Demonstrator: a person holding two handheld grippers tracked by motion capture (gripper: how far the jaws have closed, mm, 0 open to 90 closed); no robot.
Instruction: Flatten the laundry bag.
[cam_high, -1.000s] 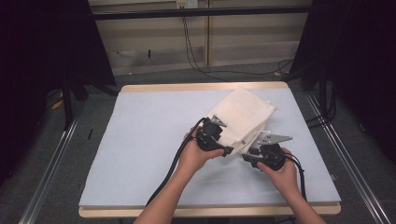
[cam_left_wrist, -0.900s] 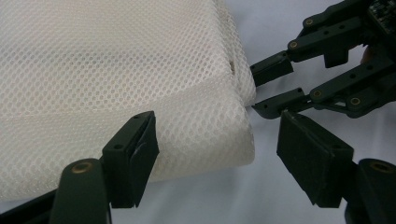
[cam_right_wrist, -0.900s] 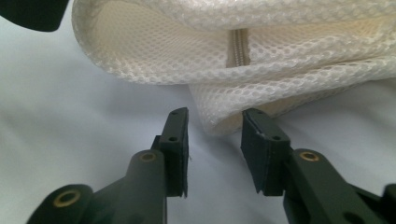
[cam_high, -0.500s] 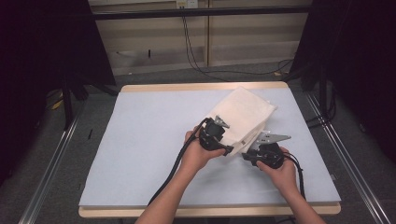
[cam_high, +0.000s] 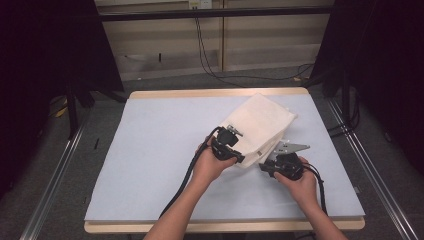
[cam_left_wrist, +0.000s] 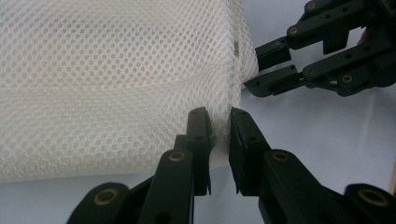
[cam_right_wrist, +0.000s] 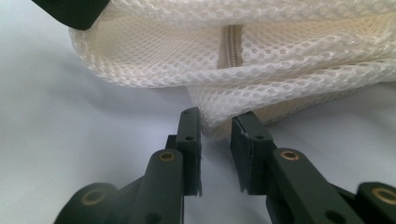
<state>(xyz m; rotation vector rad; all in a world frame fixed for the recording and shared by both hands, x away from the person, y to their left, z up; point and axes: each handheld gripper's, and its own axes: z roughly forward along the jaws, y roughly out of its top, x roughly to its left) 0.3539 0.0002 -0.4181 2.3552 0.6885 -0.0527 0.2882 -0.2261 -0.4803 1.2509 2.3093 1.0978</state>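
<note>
Close up, the left gripper has just been closing and now pinches the near edge of a white mesh laundry bag between its black jaws. Beside it, the right gripper has its jaws drawn in on a lower corner of the same bag, below a zipper. From above, both grippers sit near each other at the bag's near edge. That bag lies toward the far right of a pale blue table.
</note>
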